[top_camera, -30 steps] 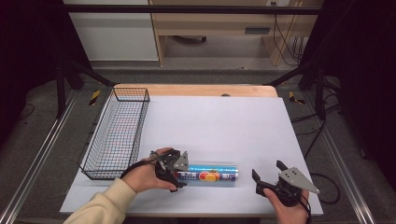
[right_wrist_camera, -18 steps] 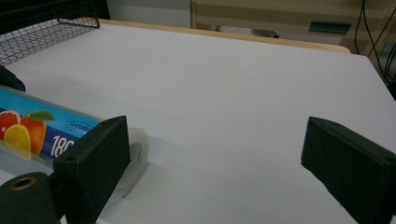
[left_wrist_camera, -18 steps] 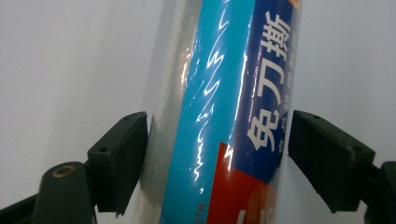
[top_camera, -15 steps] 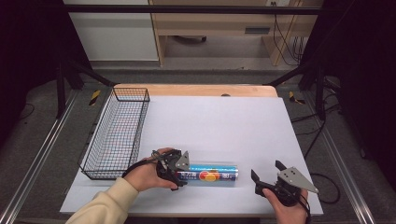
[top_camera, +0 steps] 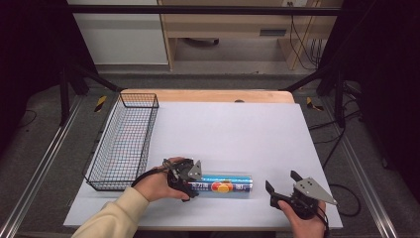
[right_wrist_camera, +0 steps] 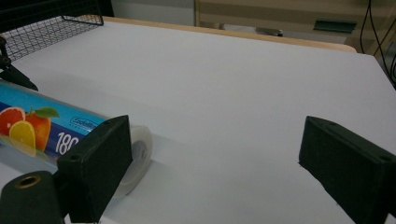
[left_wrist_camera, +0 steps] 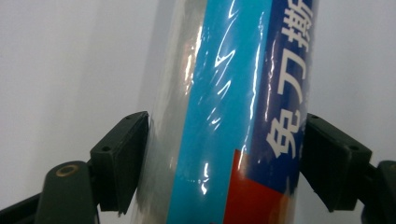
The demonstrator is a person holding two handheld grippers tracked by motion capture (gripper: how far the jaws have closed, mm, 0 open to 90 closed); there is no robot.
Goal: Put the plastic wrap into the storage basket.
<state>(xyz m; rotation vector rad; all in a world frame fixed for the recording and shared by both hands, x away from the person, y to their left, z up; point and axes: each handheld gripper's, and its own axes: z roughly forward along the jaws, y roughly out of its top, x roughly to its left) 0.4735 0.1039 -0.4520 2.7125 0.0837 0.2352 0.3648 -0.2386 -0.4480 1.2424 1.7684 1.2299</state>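
Roll: cling-film roll (top_camera: 221, 185) lies on its side on the white worktop (top_camera: 233, 129), near the front edge
Left hand-held gripper (top_camera: 190, 184): jaws have just been closing; left gripper view shows both pads against the roll's sides (left_wrist_camera: 224, 116)
Right hand-held gripper (top_camera: 282, 184): jaws wide apart, holding nothing; its own view shows the roll's end (right_wrist_camera: 140, 149) just beside one jaw
Surroundings: wire basket (top_camera: 124, 141) at the worktop's left, well apart from the roll
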